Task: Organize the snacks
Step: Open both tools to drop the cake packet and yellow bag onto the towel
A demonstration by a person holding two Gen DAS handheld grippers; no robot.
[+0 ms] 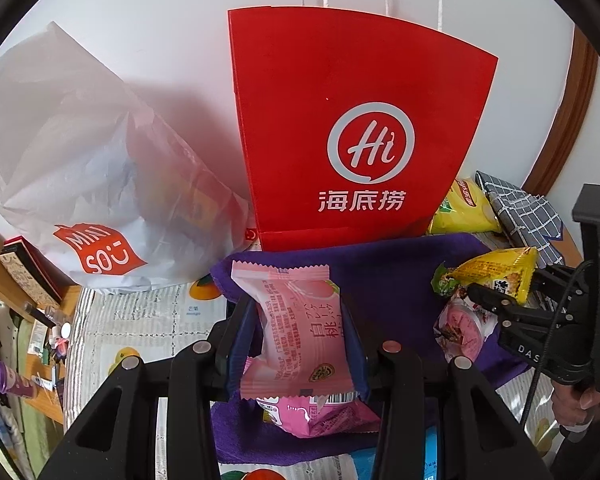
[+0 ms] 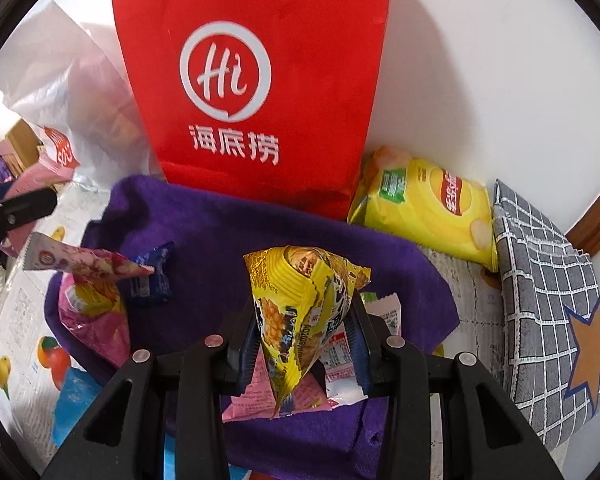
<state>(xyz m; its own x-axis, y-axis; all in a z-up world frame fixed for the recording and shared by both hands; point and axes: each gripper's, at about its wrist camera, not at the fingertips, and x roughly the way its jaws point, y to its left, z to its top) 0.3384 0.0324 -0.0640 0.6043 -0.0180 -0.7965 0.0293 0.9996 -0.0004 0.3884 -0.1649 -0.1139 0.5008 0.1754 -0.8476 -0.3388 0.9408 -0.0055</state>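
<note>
My left gripper is shut on a pink peach snack packet, held above the purple cloth. Another pink packet lies under it. My right gripper is shut on a yellow snack packet; it also shows in the left wrist view, above a pink packet. The red paper bag stands upright just behind the cloth, also in the right wrist view. A pink packet and a blue packet lie on the cloth at left.
A white Miniso plastic bag sits left of the red bag. A yellow chip bag and a grey checked cloth pouch lie at right by the wall. A fruit-print table cover lies underneath. A cluttered shelf is far left.
</note>
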